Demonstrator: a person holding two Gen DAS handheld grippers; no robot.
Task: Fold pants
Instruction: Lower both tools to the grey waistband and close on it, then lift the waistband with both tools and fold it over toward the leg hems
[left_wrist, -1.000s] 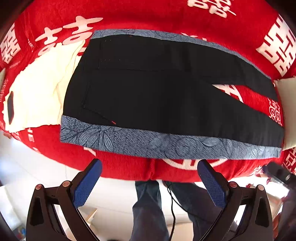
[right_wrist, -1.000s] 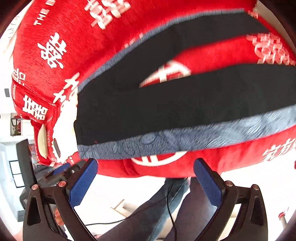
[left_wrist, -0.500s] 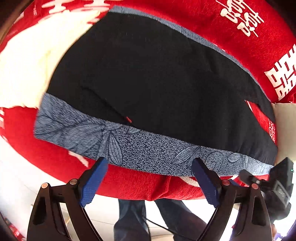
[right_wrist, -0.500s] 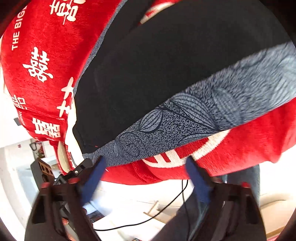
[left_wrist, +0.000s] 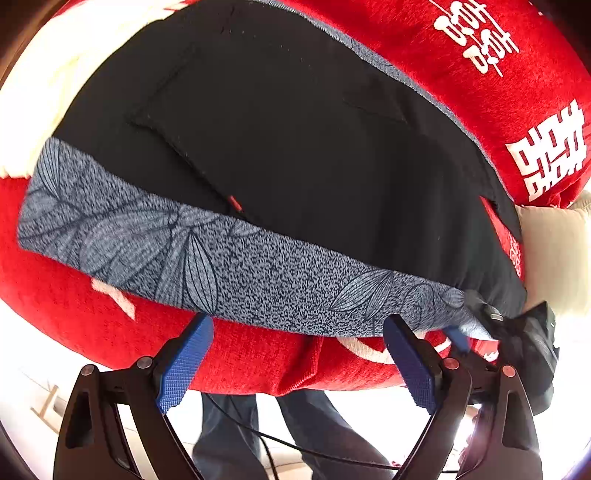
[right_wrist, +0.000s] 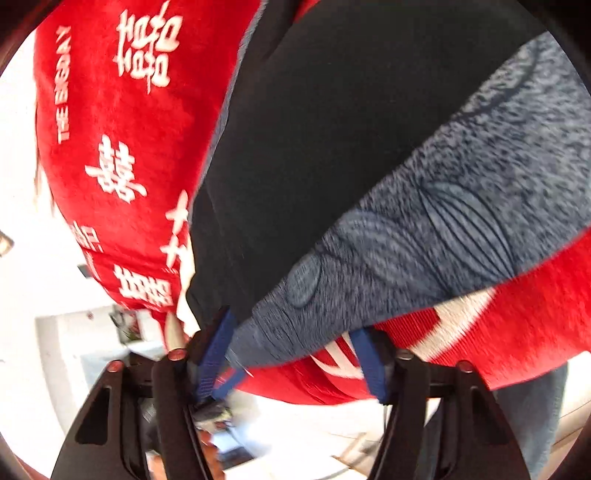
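while black pants (left_wrist: 314, 147) lie flat | left claw (left_wrist: 295, 354) released | right claw (right_wrist: 291, 354) closing round grey leaf-print hem, not clenched

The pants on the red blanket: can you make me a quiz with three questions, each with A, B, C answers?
1. Where is the grey leafy stripe on the pants?
A. along the near edge
B. across the middle
C. nowhere

2. What colour are the gripper pads?
A. green
B. blue
C. yellow

3. How does the left gripper stand?
A. wide open, empty
C. clamped on a pillow
B. shut tight

Answers:
1 A, the stripe runs along the edge nearest the grippers.
2 B, the pads show blue.
3 A, its fingers stand far apart just short of the stripe, over the red blanket.
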